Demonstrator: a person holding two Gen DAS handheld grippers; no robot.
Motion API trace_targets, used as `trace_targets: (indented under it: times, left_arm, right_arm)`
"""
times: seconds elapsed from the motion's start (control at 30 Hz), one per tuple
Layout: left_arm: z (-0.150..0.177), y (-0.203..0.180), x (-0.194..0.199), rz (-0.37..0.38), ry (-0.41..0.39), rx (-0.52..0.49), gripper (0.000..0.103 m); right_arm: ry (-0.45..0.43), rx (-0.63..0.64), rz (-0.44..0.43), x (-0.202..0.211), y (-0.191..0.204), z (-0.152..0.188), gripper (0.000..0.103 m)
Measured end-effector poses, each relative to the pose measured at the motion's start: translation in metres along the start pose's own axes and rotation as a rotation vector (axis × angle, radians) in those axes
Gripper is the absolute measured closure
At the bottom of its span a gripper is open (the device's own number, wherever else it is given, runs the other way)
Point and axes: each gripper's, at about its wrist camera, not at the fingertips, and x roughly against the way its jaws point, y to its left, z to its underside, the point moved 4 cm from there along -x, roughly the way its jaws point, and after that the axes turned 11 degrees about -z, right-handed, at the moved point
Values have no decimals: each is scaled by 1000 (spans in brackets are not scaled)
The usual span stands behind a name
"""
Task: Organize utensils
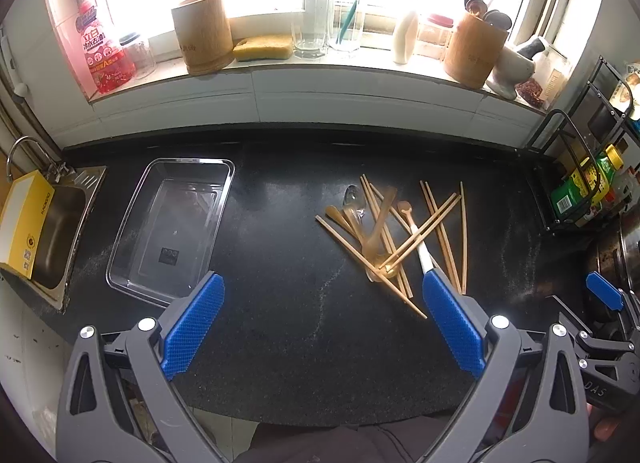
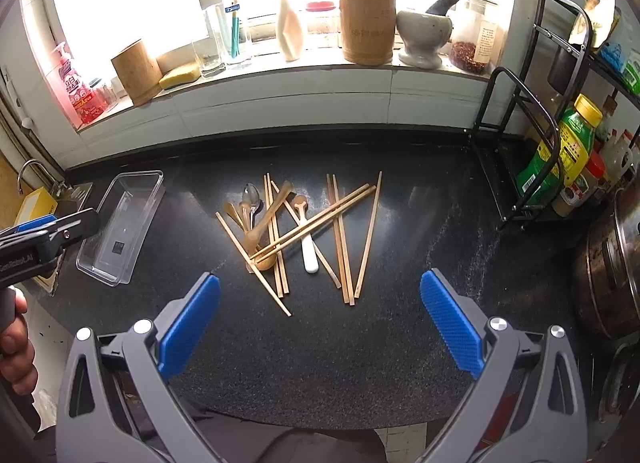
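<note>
Two grippers hang above the black tabletop (image 2: 360, 343), both angled downward with fingers spread wide and nothing between them. Ahead of the right gripper (image 2: 320, 323) lies a loose heap of utensils: wooden chopsticks (image 2: 344, 239) crossing each other, wooden spoons (image 2: 266, 215), a metal spoon (image 2: 251, 195) and a white-handled piece (image 2: 309, 255). Left of the heap, well apart from it, sits a clear plastic tray (image 1: 132, 215), just ahead of the left gripper (image 1: 322, 311), beside the sink (image 1: 60, 231).

A home kitchen is showing itself: a steel sink (image 1: 60, 223) sitting far left in the black counter (image 1: 288, 247), dish soap (image 1: 100, 51) and a mortar (image 2: 424, 35) lining the windowsill.
</note>
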Motion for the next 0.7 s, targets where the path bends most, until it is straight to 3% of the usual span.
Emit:
trace_targets:
  times: [0.7]
  left_arm:
    - [-3,-2,-4,1,10,-2,6]
  right_arm:
    - [6,4,3,-2,1,-2,6]
